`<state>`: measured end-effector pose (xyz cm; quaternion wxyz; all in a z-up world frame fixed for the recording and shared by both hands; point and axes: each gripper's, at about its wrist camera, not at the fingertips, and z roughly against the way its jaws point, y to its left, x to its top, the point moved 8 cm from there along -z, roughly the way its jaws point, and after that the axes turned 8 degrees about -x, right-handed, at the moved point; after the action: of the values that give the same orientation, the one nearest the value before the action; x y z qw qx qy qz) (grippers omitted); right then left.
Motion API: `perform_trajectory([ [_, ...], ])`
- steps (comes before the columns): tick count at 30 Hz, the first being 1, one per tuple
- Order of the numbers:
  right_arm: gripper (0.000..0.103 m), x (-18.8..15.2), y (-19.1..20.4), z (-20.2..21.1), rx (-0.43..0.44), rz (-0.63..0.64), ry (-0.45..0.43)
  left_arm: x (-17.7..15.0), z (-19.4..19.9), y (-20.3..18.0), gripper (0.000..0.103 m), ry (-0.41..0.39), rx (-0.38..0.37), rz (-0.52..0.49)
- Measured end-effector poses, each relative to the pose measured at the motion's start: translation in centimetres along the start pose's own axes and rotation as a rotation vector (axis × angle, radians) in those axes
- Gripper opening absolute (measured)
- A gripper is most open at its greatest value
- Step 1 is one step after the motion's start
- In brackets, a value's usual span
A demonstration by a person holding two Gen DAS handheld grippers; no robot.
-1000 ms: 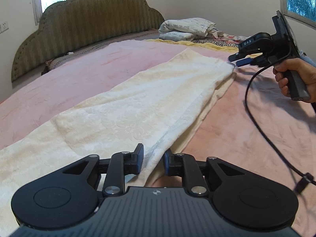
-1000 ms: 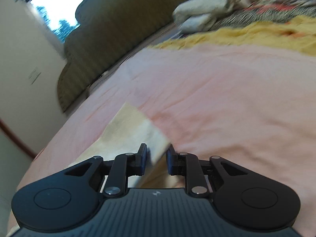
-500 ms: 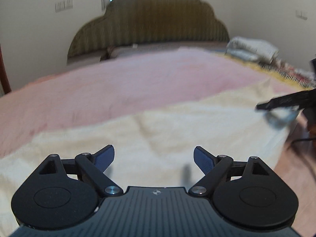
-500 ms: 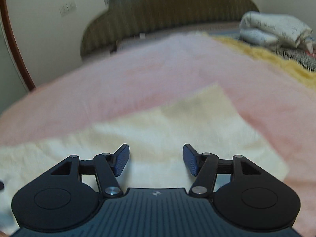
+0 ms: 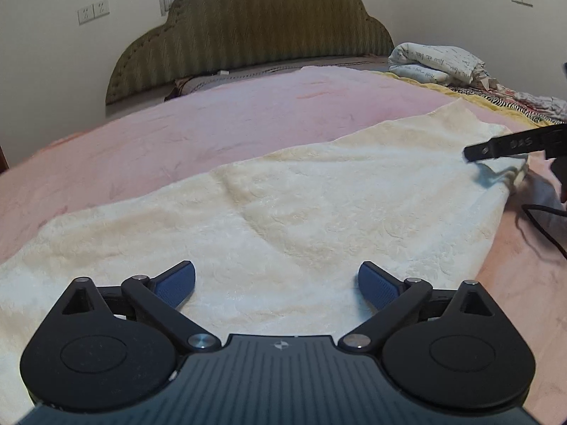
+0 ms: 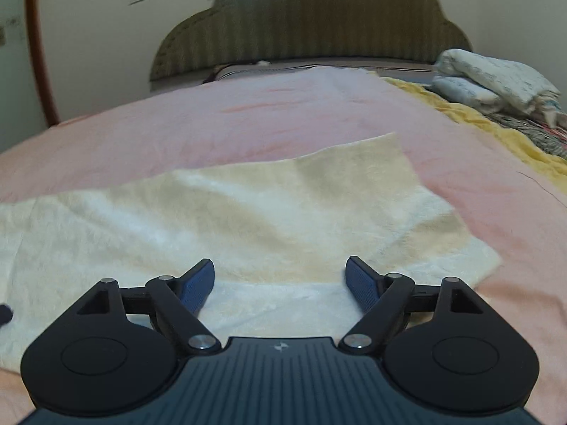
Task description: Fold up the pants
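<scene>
The cream plush pants lie flat across the pink bed cover, one layer folded over another; they also show in the right wrist view. My left gripper is open and empty just above the near edge of the pants. My right gripper is open and empty over the pants' right end. One finger of the right gripper shows at the right edge of the left wrist view, above the pants' far right corner.
The pink blanket covers the bed. A green padded headboard stands at the back. Folded white bedding and a yellow blanket lie at the right. A black cable runs over the bed at the right.
Both grippers were shut on the pants' edge one second ago. Both have opened and let go, and both views have swung to face the headboard.
</scene>
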<state>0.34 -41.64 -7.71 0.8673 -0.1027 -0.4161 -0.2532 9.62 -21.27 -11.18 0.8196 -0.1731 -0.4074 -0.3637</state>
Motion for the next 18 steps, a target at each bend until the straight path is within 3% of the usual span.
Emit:
perform_trajectory([
  [2,0.082,0.2,-0.7,1.9,-0.029,-0.085,-0.058,0.0,-0.1,0.6,0.103,0.008,-0.020,0.041],
  [5,0.085,-0.2,0.5,4.2,0.129,-0.138,-0.120,0.0,-0.2,0.7,0.103,0.009,-0.029,0.054],
  [8,0.087,-2.4,2.3,2.4,0.034,0.068,0.008,0.0,-0.1,0.6,0.103,0.009,-0.023,0.046],
  [11,0.087,-1.6,2.0,3.7,-0.013,0.058,-0.024,0.0,-0.1,0.7,0.103,0.009,-0.029,0.054],
  [15,0.087,-1.8,-1.7,5.7,0.023,-0.226,-0.054,0.1,-0.1,0.6,0.103,0.009,-0.029,0.055],
  [18,0.087,-3.1,-4.8,5.9,0.082,-0.454,-0.002,0.1,-0.1,0.6,0.103,0.009,-0.029,0.054],
])
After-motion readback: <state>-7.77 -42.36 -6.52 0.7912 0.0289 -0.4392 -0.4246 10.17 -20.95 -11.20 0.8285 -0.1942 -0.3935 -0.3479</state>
